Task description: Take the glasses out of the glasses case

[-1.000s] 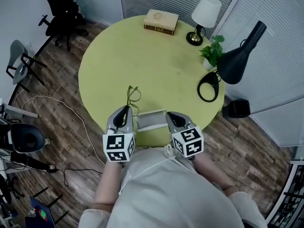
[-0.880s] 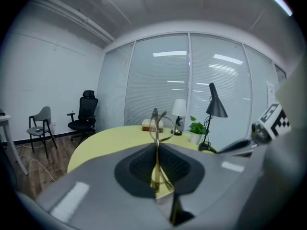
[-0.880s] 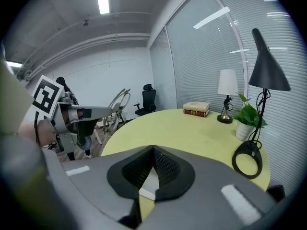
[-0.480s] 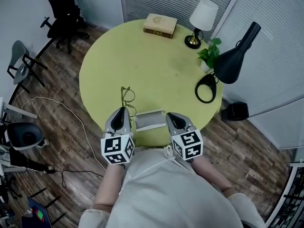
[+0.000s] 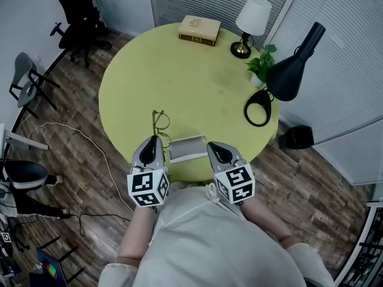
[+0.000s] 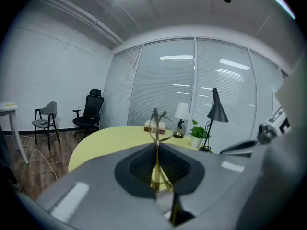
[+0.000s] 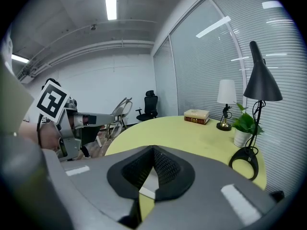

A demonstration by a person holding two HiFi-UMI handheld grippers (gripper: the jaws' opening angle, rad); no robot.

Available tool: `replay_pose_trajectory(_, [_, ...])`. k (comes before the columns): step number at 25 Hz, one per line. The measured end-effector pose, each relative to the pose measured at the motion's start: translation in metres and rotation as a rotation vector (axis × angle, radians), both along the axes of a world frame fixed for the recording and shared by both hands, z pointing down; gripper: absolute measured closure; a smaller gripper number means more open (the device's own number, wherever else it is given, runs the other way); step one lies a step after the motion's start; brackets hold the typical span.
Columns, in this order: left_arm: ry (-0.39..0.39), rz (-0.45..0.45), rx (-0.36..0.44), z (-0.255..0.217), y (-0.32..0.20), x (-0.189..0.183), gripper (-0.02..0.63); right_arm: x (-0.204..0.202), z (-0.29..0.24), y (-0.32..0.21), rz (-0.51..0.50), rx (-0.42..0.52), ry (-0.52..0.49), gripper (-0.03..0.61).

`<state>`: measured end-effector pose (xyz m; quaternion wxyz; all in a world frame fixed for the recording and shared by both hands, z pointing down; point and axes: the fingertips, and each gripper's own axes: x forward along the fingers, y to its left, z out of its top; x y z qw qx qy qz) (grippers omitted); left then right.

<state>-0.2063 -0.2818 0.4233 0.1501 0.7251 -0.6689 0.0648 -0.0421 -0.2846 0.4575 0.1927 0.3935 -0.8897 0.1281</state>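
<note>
Glasses (image 5: pixel 160 122), one pair, pinched by a temple in the closed left gripper (image 5: pixel 155 139) over the one round yellow table (image 5: pixel 179 76), just beside one glasses case (image 5: pixel 187 149) clamped by the right gripper (image 5: pixel 211 146), with one book (image 5: pixel 199 28), one white-shaded lamp (image 5: pixel 252 17), one black desk lamp (image 5: pixel 289 70) and one potted plant (image 5: pixel 263 64) well apart at the far rim.

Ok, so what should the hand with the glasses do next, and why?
Probably lower the glasses onto the bare table to the left of the case, then let go. The left gripper is shut on their gold frame, and they are already out of the case, which the right gripper seems to pinch by its edge. Setting them down looks like all that is left.
</note>
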Motion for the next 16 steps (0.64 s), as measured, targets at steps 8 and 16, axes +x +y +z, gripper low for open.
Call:
replay_pose_trajectory(8, [-0.013, 0.031, -0.002, 0.002, 0.009, 0.011, 0.596, 0.006, -0.012, 0.007, -0.001, 0.05, -0.002, 0.58])
replay_pose_trajectory(16, [-0.005, 0.033, -0.019, 0.006, 0.018, 0.017, 0.597, 0.009, -0.014, 0.016, -0.021, 0.041, 0.014, 0.58])
